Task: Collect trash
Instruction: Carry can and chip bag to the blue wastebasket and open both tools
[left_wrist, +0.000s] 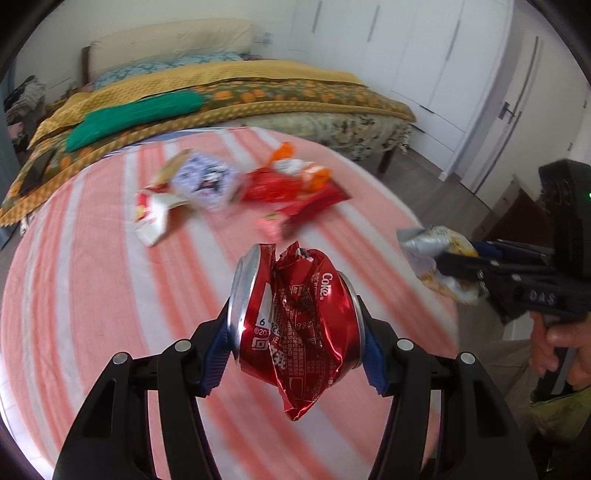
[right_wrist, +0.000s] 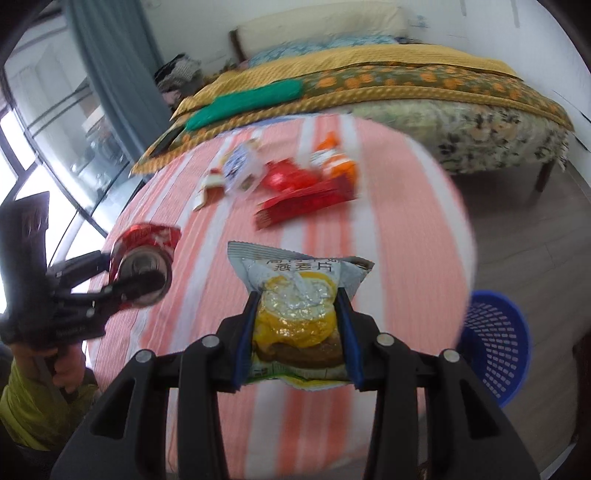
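A: Left gripper (left_wrist: 295, 347)?
B: Clamped on a crushed red can (left_wrist: 295, 325), which was pinched between its fingers above the striped table (left_wrist: 92, 295).
A: Right gripper (right_wrist: 297, 339)?
B: Closed on a snack packet (right_wrist: 299, 314), held between both pads. More wrappers (right_wrist: 295, 184) were noted ahead of the fingertips; a blue basket (right_wrist: 495, 332) was seen to their right.

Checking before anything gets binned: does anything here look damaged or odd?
The Coke can in the left gripper is crushed and torn open. The right gripper pinches a crumpled oat-flake packet. More wrappers lie scattered on the striped tablecloth.
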